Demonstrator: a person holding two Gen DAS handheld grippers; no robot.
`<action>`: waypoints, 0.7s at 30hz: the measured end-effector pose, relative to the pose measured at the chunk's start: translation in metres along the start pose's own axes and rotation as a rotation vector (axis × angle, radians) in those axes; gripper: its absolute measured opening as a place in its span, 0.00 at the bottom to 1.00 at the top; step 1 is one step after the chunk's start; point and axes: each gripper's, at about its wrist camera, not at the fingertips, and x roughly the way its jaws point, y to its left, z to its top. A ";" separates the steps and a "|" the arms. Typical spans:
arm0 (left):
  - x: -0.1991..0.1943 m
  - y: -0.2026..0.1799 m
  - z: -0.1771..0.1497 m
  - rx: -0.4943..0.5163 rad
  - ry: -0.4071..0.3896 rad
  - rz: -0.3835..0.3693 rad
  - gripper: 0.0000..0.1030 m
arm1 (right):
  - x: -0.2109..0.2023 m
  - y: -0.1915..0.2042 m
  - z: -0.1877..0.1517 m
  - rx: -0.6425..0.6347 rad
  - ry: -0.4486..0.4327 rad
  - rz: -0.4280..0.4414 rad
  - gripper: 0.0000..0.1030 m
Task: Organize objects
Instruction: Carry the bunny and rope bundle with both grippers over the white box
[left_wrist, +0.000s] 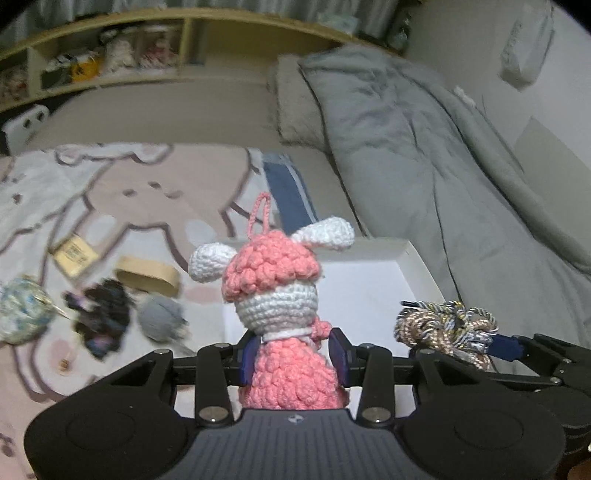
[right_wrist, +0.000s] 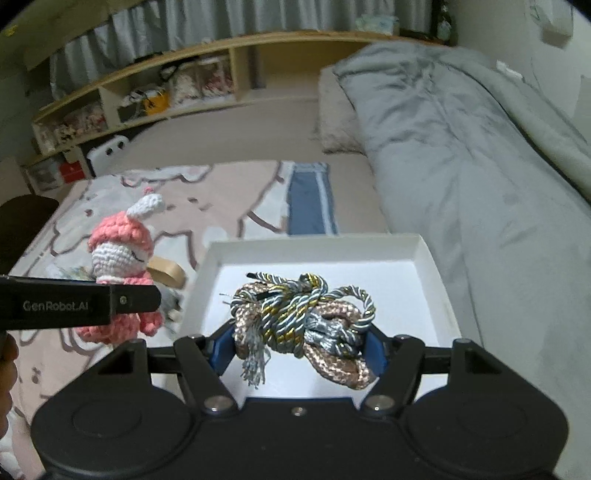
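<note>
My left gripper (left_wrist: 293, 360) is shut on a pink and white crocheted doll (left_wrist: 275, 280), held upright by its body above the left edge of a white shallow box (left_wrist: 406, 266). The same doll (right_wrist: 122, 251) shows at the left of the right wrist view, beside the left gripper's black side. My right gripper (right_wrist: 297, 350) is shut on a tangled bundle of twisted cords (right_wrist: 303, 314), silver, gold and rose, held over the white box (right_wrist: 424, 251). That bundle (left_wrist: 447, 326) also appears at the right of the left wrist view.
On the patterned blanket (left_wrist: 140, 192) lie a blue-white yarn ball (left_wrist: 22, 314), a dark yarn clump (left_wrist: 101, 314), a grey pompom (left_wrist: 160, 317), a tan oval ring (left_wrist: 147, 277) and a small card (left_wrist: 75, 254). A grey duvet (left_wrist: 424, 147) fills the right; a shelf (right_wrist: 147, 92) runs behind.
</note>
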 end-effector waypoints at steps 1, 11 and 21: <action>0.006 -0.003 -0.001 0.001 0.014 -0.003 0.41 | 0.004 -0.004 -0.003 0.005 0.012 -0.003 0.67; 0.062 -0.016 -0.023 0.011 0.152 0.019 0.41 | 0.037 -0.034 -0.026 0.037 0.114 -0.018 0.67; 0.103 -0.001 -0.042 -0.018 0.265 0.059 0.41 | 0.070 -0.036 -0.044 0.020 0.216 -0.008 0.68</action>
